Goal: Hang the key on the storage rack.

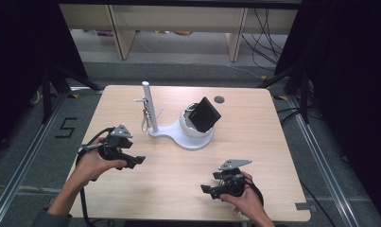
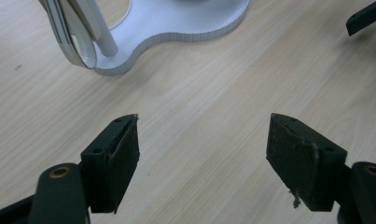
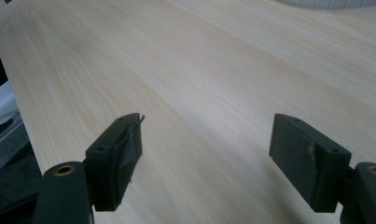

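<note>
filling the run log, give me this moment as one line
left gripper: open, empty, near white stand | right gripper: open, empty, over table | black box: tilted in stand's bowl

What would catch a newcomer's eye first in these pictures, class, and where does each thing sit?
First, the white stand at the middle of the wooden table: a black box sits tilted in its bowl, and a keyring hangs from its upright post. Nearer the person, the left gripper and the right gripper are held over bare wood, fingers spread apart and holding nothing.

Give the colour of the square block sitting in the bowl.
Black block, clearest in the high view.
</note>
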The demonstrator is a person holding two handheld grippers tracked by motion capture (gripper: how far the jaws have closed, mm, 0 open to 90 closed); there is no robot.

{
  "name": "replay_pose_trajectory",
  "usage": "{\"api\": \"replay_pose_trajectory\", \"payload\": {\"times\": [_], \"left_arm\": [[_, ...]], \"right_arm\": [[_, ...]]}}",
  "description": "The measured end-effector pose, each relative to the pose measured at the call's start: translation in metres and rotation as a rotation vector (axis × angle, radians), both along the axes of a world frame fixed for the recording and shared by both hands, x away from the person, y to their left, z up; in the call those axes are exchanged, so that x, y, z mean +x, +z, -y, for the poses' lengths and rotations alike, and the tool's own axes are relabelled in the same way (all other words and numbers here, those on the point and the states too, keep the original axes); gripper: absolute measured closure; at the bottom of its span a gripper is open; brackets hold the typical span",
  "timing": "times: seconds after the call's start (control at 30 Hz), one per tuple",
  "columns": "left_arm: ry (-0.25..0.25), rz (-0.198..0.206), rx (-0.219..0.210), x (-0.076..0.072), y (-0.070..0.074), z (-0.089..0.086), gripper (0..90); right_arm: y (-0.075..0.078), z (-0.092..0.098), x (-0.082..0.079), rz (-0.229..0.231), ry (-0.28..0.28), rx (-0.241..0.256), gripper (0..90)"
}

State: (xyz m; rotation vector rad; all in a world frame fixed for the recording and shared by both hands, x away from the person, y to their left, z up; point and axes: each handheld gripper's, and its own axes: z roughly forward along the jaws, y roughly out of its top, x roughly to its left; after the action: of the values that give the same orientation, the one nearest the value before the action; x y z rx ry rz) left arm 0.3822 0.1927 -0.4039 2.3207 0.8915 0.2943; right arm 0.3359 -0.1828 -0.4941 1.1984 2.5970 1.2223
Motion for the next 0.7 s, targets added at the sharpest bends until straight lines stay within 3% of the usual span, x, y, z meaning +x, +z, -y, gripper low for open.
{"api": "replay_pose_trajectory", "payload": {"times": [0.1,0.17,0.2,0.3,0.53,0.6,0.63,0.7], "left_arm": [[-0.018,0.006,0.019,-0.003,-0.007,0.002,24.7],[-0.016,0.012,0.005,-0.006,-0.011,0.004,24.7],[-0.015,0.019,-0.005,-0.007,-0.013,0.004,24.7],[-0.010,0.020,-0.020,-0.011,-0.018,0.006,24.7],[-0.008,0.039,-0.015,-0.014,-0.028,0.006,23.7],[-0.009,0.036,-0.025,-0.016,-0.029,0.005,23.2],[0.005,0.042,-0.045,-0.017,-0.033,0.006,22.7],[0.010,0.035,-0.058,-0.019,-0.038,0.008,21.4]], "right_arm": [[0.000,0.000,0.000,0.012,0.005,-0.005,26.4],[0.000,0.001,0.000,0.015,0.000,-0.007,26.4],[0.001,0.000,-0.001,-0.005,-0.012,-0.001,26.4],[0.000,-0.001,0.000,0.000,0.009,0.013,26.4],[0.000,-0.001,-0.001,0.000,0.001,-0.003,26.4],[0.000,0.000,-0.001,-0.004,-0.002,-0.001,26.4],[0.000,0.001,0.000,0.019,-0.003,-0.009,26.4],[0.001,0.000,-0.002,0.001,-0.008,-0.001,26.4]]}}
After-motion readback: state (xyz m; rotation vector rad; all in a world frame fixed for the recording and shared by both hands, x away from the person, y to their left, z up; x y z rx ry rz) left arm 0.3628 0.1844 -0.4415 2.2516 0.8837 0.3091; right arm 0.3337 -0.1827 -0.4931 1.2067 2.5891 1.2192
